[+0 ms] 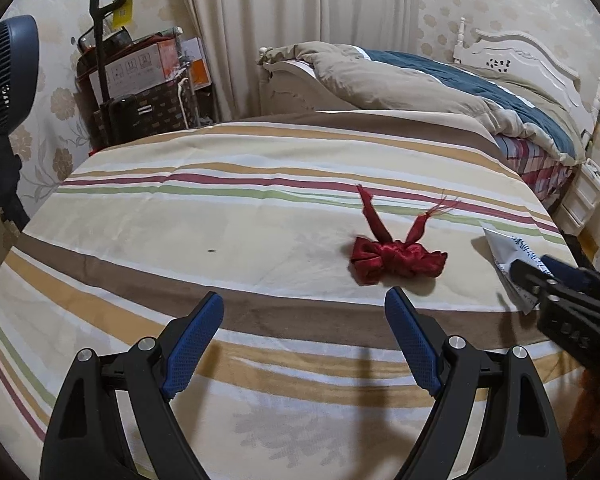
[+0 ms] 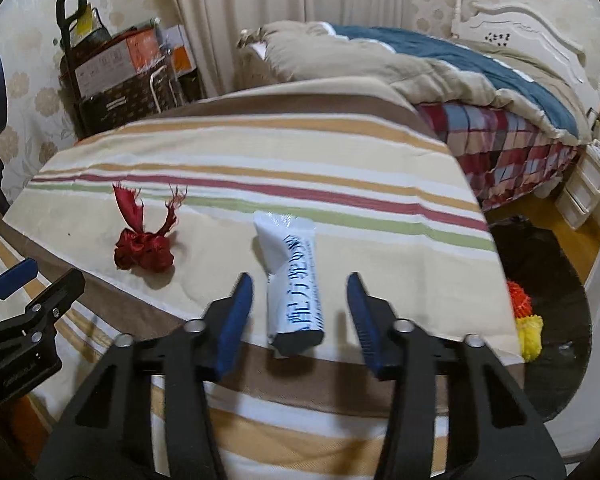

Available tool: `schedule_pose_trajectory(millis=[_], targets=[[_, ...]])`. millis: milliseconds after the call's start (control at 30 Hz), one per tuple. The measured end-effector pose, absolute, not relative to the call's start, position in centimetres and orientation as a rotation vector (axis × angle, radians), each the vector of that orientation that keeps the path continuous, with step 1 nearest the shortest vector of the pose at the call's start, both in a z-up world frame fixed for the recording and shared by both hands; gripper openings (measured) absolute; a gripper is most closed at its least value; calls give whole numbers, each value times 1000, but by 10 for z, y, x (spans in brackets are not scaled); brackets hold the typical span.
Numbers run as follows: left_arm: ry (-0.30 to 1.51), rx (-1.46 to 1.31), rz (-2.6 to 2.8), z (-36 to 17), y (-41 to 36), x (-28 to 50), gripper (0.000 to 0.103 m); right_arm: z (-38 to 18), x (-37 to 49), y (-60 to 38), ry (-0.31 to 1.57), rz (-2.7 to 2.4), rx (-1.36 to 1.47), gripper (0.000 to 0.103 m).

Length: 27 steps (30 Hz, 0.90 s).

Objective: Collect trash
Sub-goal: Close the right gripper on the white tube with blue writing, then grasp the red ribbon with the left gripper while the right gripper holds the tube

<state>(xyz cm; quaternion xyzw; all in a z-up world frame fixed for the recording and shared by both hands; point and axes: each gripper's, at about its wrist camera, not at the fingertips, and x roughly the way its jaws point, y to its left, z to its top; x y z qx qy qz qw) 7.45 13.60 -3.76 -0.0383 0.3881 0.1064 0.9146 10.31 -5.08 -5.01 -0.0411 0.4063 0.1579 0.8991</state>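
Two grippers over the striped table

The right gripper [image 2: 300,292] hangs with fingers apart around the white packet [image 2: 290,280], whose long side points away from them; beside the packet, the red bow [image 1: 396,258] lies just past the released left gripper [image 1: 304,312].

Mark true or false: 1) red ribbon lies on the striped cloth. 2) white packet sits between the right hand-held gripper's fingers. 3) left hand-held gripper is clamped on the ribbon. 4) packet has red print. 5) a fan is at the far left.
1) True: the red ribbon lies on the striped cloth.
2) True: the white packet sits between the fingers of the right hand-held gripper, pads not touching it.
3) False: the left hand-held gripper is open, short of the ribbon.
4) False: the print is blue.
5) True: the fan is there.
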Motion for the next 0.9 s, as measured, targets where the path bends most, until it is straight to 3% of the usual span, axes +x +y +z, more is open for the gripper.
schedule_pose_trajectory(millis=[33, 200, 900], targets=[[800, -80, 213, -38, 135, 76, 82, -53, 104, -49, 853, 331, -89, 22], [805, -86, 175, -40, 128, 82, 82, -55, 102, -53, 843, 313, -98, 19], [881, -31, 140, -50, 100, 125, 82, -57, 103, -97, 837, 271, -47, 18]])
